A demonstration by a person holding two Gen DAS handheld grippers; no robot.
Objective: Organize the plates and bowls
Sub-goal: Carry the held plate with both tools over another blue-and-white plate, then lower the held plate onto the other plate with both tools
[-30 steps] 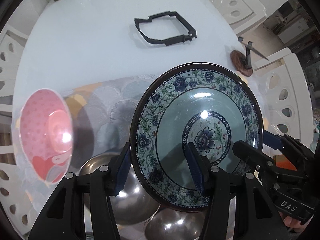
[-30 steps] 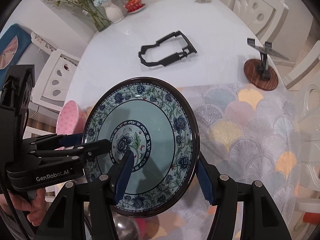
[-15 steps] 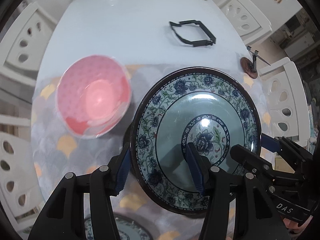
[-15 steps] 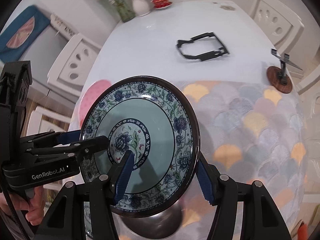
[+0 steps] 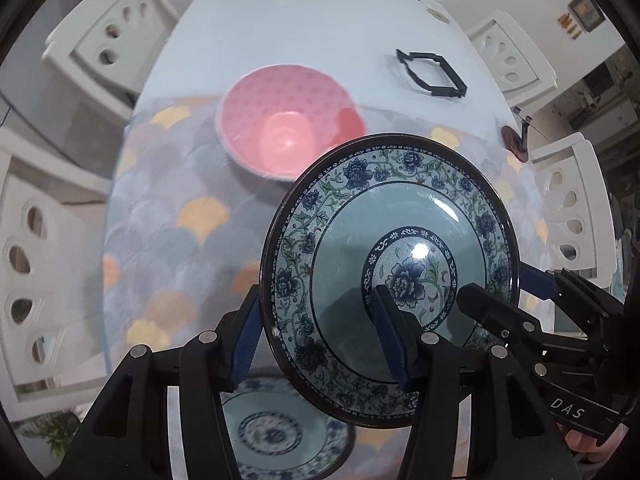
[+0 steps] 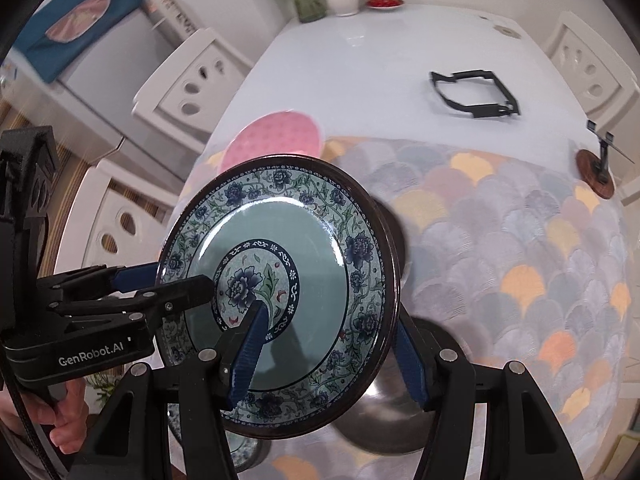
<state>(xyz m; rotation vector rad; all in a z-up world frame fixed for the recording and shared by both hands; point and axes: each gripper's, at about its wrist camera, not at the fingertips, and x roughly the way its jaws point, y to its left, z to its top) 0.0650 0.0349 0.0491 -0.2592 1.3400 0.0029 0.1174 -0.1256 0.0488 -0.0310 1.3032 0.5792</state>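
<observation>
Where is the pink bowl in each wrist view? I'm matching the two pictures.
Left wrist: pink bowl at upper centre, whole interior visible, beyond the held plate.
Right wrist: pink bowl at upper left, partly hidden behind the plate's rim.
Shared landmark: black frame on the table.

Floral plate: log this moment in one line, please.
floral plate: airborne, tilted | left gripper: clamped on rim | right gripper: clamped on rim | below: matching plate, pink bowl on table

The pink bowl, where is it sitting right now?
The pink bowl sits on the far edge of the scalloped tablecloth, beyond and left of the floral plate held by both grippers; the right wrist view shows it peeking behind the plate's top rim.
</observation>
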